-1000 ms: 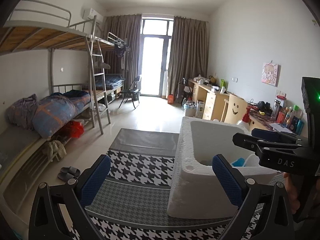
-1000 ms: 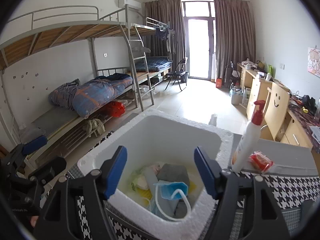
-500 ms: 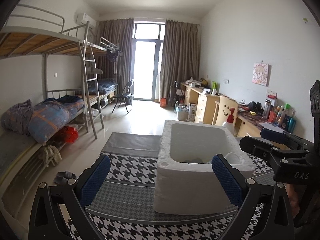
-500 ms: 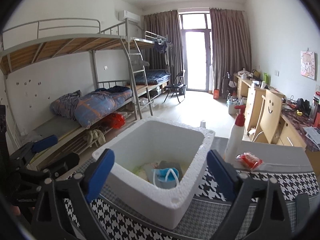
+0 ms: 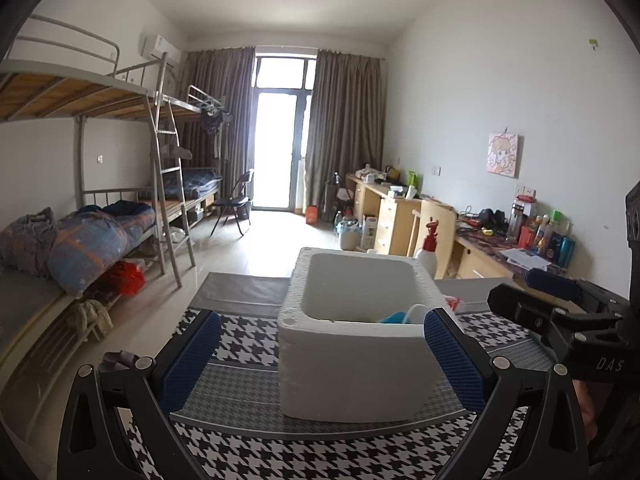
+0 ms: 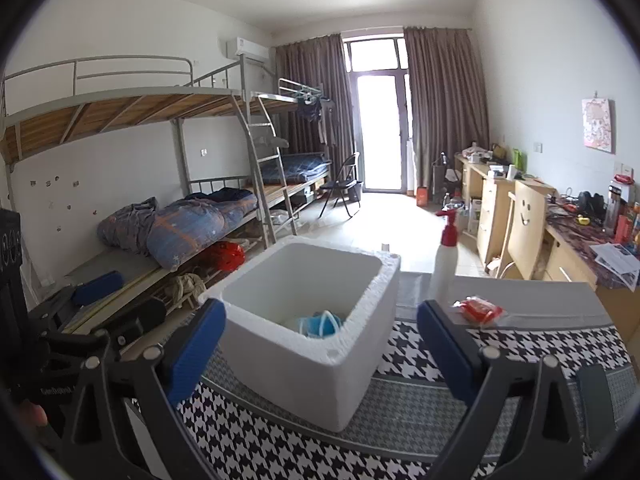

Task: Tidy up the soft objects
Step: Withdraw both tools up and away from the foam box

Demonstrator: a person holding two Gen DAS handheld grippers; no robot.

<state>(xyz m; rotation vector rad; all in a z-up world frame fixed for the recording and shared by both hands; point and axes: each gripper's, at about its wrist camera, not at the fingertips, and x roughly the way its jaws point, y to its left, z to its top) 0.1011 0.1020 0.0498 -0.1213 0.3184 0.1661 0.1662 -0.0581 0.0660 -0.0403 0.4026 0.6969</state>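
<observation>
Daylight glares through the balcony door (image 5: 276, 152); sharp frames, fisheye-bent and dark at the corners.

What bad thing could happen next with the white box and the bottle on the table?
1. The spray bottle stands upright close beside the foam box; a reach past it toward the red packet might tip it.
2. The box looks light, so a bump from the open right hand-held gripper could slide it on the houndstooth cloth.

Rough matt foam box (image 6: 304, 344); woven houndstooth cloth (image 6: 500, 344); textured blue rubber gripper pads (image 5: 188, 360); glossy plastic btl (image 6: 444, 268).
</observation>
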